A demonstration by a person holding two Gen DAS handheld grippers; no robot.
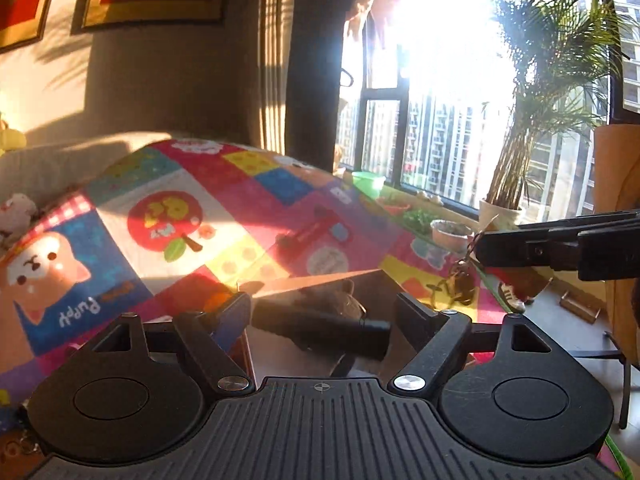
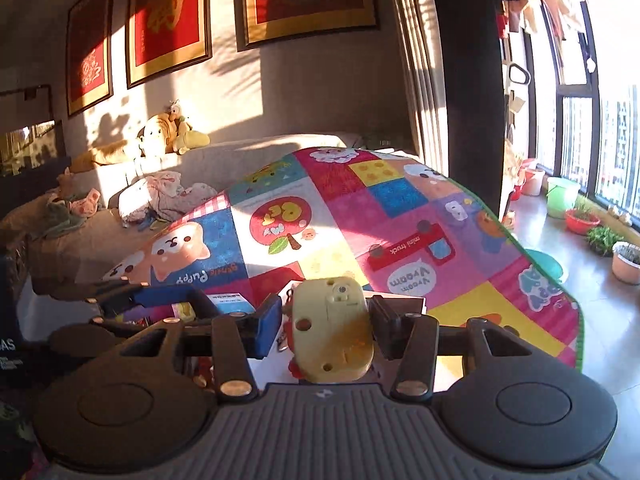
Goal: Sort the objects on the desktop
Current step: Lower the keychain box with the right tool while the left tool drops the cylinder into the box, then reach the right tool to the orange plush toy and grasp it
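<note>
My right gripper (image 2: 326, 316) is shut on a yellow plastic toy (image 2: 332, 332), which shows its underside with screw holes and is held up above a white box top (image 2: 404, 300). In the left wrist view the right gripper's fingers (image 1: 532, 246) reach in from the right, and the toy's red and white foot (image 1: 514, 294) hangs below them. My left gripper (image 1: 324, 312) stands open. A black cylinder (image 1: 320, 330) lies crosswise between its fingers, with a small gap at each pad, on a dark shiny desktop (image 1: 372, 284). In the right wrist view a blue-padded finger of the left gripper (image 2: 160, 296) shows at the left.
A bright patchwork play mat (image 2: 360, 216) spreads beyond the desk. A grey sofa (image 2: 240, 156) with plush toys (image 2: 168, 132) stands against the wall. Pots and a tall palm (image 1: 520, 160) line the window. An orange chair (image 1: 620, 240) is at the right.
</note>
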